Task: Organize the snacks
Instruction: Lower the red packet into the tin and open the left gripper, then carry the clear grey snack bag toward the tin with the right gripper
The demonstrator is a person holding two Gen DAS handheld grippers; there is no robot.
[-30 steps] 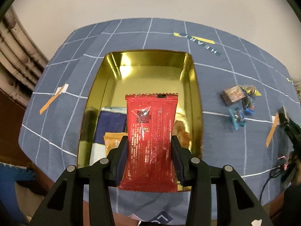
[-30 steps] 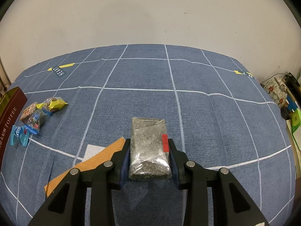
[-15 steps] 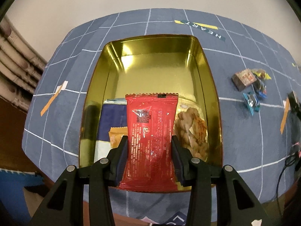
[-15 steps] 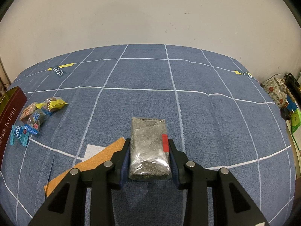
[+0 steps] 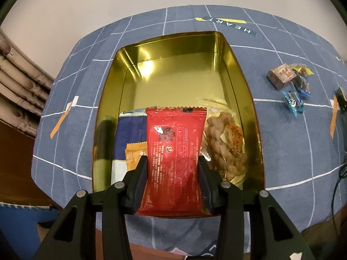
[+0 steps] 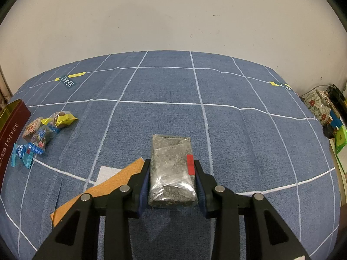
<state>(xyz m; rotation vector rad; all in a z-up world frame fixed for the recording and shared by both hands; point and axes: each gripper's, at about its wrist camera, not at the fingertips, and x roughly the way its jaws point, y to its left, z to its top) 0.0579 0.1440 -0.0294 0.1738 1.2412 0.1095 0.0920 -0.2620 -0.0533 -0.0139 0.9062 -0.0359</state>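
Note:
My left gripper is shut on a red snack packet, held above the near end of an open gold tin. Inside the tin lie a blue and white packet, a small orange packet and a clear bag of brown twists. My right gripper is shut on a clear packet of dark grey granules with a small red label, over the blue checked tablecloth. The tin's dark red side, printed TOFFEE, shows at the left edge of the right wrist view.
A small pile of wrapped sweets lies on the cloth right of the tin, the same sweets at left in the right wrist view. An orange card lies under my right gripper. A flowered pot and clutter stand beyond the table's right edge.
The left wrist view has tilted further down and rolled over the tin, so more of its floor and the bag of brown twists shows. The right gripper and its packet have not moved.

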